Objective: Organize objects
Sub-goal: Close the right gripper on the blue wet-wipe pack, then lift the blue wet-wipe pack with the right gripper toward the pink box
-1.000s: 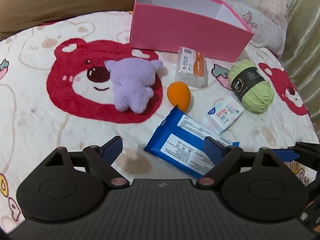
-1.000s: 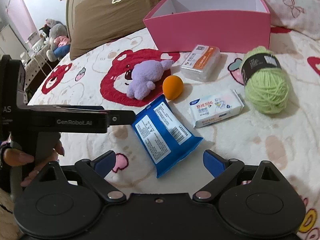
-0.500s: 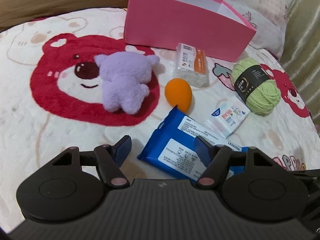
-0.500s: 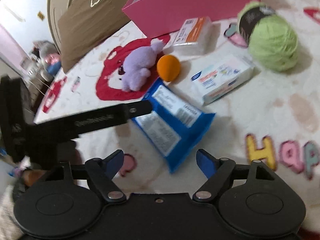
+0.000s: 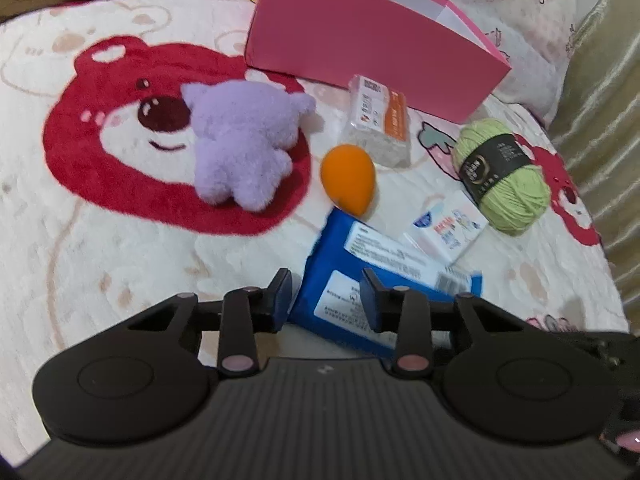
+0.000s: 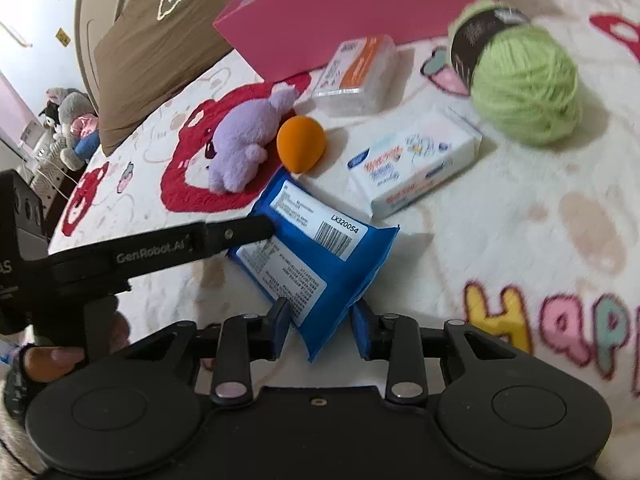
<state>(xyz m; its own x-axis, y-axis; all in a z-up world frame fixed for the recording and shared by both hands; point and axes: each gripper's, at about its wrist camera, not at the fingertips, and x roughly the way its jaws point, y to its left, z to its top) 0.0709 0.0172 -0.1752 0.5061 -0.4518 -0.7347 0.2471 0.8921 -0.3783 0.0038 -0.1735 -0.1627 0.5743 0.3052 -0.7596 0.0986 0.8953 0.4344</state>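
While closing on the blue wipes pack (image 6: 316,256) from two ends — left hand-held gripper (image 5: 326,294), right hand-held gripper (image 6: 320,322) — nothing yet in the pink box (image 5: 372,46); all six items loose on the bed (image 5: 120,248).

Glossy plastic blue pack (image 6: 316,256); fuzzy yarn (image 6: 524,92)

Wipes pack (image 5: 360,276) nearest, sponge (image 5: 348,176) behind it, plush toy (image 5: 244,152) left, box (image 5: 360,40) farthest back.

Bedroom: bear-print bedspread (image 5: 120,240), pillow (image 6: 160,40), plush toys (image 6: 68,120).
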